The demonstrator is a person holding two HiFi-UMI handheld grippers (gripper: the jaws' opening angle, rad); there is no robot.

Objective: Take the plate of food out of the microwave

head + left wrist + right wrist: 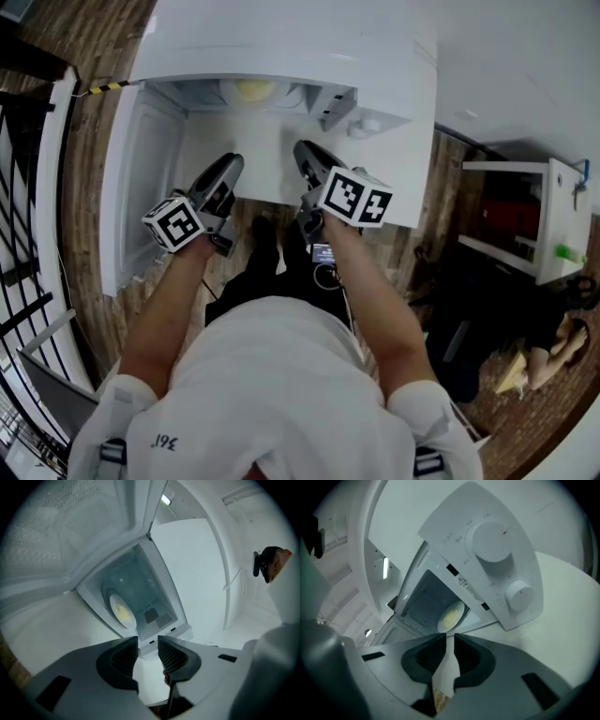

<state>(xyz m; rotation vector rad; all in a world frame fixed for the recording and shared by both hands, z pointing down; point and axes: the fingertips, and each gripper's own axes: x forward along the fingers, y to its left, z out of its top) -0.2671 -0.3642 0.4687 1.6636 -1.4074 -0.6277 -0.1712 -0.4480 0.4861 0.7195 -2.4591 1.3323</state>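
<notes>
A white microwave (281,47) stands with its door (141,187) swung open to the left. Inside on the turntable lies a plate of yellow food (251,90), also seen deep in the cavity as the plate (123,611) and the plate (451,616). My left gripper (230,164) and right gripper (302,152) hover side by side over the white counter, just in front of the opening and apart from the plate. The left gripper (148,645) and right gripper (447,641) each show a narrow gap with nothing between the pads.
The microwave's control panel with two round knobs (492,541) sits right of the cavity. A white shelf unit (525,216) stands at the right, and a person (553,347) sits low beside it. A black railing (23,234) runs along the left over the wood floor.
</notes>
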